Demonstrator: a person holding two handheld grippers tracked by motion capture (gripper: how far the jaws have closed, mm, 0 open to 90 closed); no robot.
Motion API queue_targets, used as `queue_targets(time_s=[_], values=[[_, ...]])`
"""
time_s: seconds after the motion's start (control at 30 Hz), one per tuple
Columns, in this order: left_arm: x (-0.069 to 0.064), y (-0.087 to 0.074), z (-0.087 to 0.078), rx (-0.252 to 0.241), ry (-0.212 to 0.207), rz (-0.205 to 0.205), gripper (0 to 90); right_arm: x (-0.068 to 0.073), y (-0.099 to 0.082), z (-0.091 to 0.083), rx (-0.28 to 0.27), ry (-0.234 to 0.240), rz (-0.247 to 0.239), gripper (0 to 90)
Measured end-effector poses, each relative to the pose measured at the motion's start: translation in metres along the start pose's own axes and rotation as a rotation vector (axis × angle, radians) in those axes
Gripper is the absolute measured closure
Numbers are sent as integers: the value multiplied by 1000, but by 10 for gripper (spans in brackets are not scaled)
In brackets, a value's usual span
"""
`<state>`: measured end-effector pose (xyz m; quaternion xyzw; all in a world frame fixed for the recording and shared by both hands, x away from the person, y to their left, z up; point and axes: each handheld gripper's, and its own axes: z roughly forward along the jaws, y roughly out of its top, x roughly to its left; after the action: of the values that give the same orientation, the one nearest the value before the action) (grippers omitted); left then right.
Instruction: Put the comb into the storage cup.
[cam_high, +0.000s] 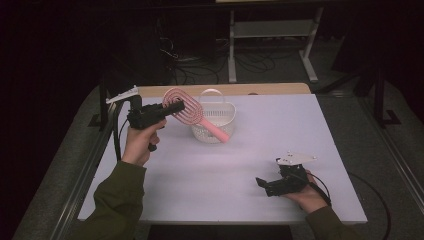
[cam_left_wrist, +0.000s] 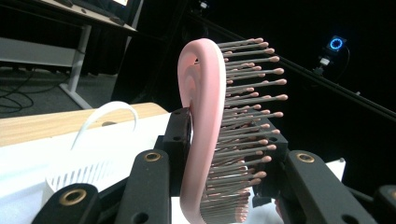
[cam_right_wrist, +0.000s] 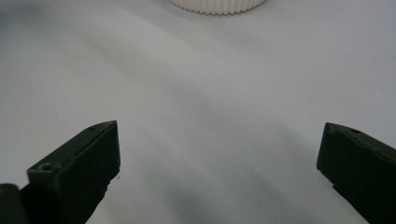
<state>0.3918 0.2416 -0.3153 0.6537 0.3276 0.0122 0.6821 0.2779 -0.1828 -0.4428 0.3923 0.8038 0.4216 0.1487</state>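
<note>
The left gripper (cam_high: 175, 107) holds the pink brush (cam_high: 187, 111) by its head, jaws pressed tight on it, up in the air over the white basket (cam_high: 220, 120) near the far edge of the surface (cam_high: 210, 175). The brush looks light and stiff, with bendy bristles; the rim is a good place to grip. Its handle end dips toward the basket, and I cannot tell if they touch. The right gripper (cam_high: 265, 184) rests near the near right corner, jaws wide and empty.

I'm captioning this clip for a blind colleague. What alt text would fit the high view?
A person's left gripper holds a pink hairbrush by its head, raised over a white basket at the back of a white table. The right gripper rests open, with nothing between its jaws, near the table's front right.
</note>
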Motion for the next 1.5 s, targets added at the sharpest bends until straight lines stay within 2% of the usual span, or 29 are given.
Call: queue_targets(time_s=[0.53, 1.0, 1.5], values=[[8, 23, 11, -12, 31, 26, 649, 0, 0, -1, -2, 1, 1, 0], [21, 36, 25, -28, 69, 22, 649, 0, 0, -1, -4, 4, 1, 0], [37, 32, 42, -36, 119, 1, 649, -1, 0, -2, 2, -11, 1, 0]])
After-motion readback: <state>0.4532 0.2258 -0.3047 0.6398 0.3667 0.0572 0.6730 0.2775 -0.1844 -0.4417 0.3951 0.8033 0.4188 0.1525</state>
